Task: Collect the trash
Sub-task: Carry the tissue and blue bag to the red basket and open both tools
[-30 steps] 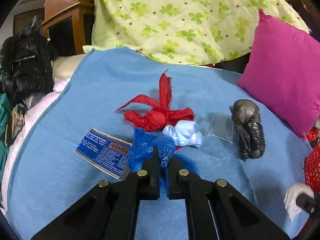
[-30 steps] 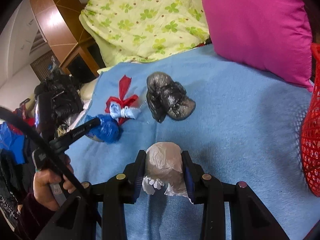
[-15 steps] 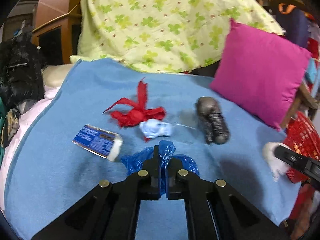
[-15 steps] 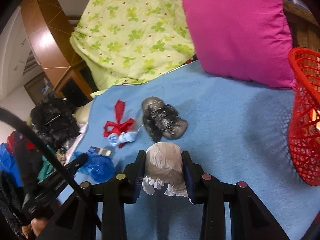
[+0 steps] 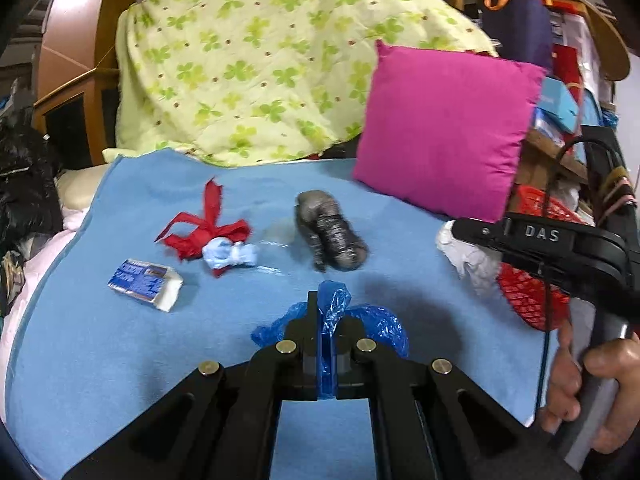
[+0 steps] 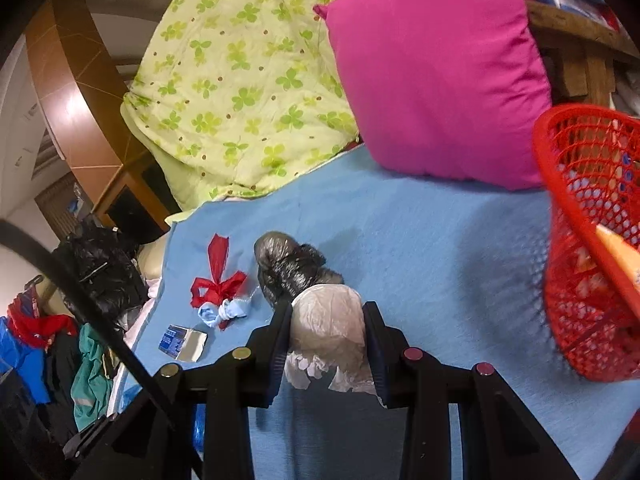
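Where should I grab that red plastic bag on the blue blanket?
Grip the red plastic bag at its knotted middle, coming from above. The tails fan outward from that bunched knot, so it is the thickest, firmest part. The light blue wad lies against its near side, so keep the fingers on the far side.

Bare blue blanket [image 6: 432, 248] lies open between the black bag [image 6: 294, 268] and the red basket [image 6: 588, 240], the pink pillow [image 6: 436, 68] walling the far side.
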`<state>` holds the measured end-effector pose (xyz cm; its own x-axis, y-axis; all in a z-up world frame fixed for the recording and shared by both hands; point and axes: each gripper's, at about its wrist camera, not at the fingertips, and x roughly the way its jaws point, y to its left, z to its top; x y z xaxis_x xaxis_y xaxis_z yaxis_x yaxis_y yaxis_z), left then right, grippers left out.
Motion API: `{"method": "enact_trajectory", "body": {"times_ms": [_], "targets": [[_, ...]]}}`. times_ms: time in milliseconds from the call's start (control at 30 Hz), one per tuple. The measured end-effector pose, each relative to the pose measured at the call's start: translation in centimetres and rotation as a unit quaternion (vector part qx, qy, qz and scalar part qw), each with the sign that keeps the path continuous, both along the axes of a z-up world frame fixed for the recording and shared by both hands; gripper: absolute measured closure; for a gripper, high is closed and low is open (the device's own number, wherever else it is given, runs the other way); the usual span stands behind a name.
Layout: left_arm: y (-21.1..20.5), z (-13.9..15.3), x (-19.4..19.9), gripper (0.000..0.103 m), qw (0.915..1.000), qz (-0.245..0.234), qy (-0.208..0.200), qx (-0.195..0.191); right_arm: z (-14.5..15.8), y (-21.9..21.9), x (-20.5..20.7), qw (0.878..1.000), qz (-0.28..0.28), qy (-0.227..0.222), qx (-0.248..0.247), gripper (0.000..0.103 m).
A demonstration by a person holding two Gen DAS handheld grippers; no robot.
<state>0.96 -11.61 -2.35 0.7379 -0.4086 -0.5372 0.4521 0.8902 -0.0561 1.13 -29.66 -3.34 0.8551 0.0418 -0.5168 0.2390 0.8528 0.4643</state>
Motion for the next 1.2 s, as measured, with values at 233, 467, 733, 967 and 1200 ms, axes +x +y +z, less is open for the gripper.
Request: {"method": "enact_trajectory", "body": {"times_ms": [233,467,733,967,1200], "targets": [[-1.8,2.8,-1.6,0.100,0.9990,-0.036,-0.019,-0.019,1.6,-2.5,-2.6,0.999,-0.011,-0.043,-0.003,0.065],[-2.5,4.3,-2.7,0.100,0.9971,-0.061,-0.034,-0.031,2.7,-2.9,-4.0,0.997,-0.009,-0.071,-0.010,0.065],[-5.1,5.9,-3.1,0.100,0.9936,-0.097,-0.046,-0.035,5.0,-3.2,-6.8,0.991,-0.019,-0.126,-0.045,0.065],[-9.1,7.8,-2.7,0.100,0.9883,-0.135,-0.056,-0.043,6.4,-6.5,-9.9,0.984,-0.070,-0.156,-0.051,0.065],[-14.4,9.9,-2.6,0.100,0.9810,-0.176,-0.063,-0.052,6.3,-12.3,-13.2,0.977,-0.139,-0.161,-0.023,0.065]]}}
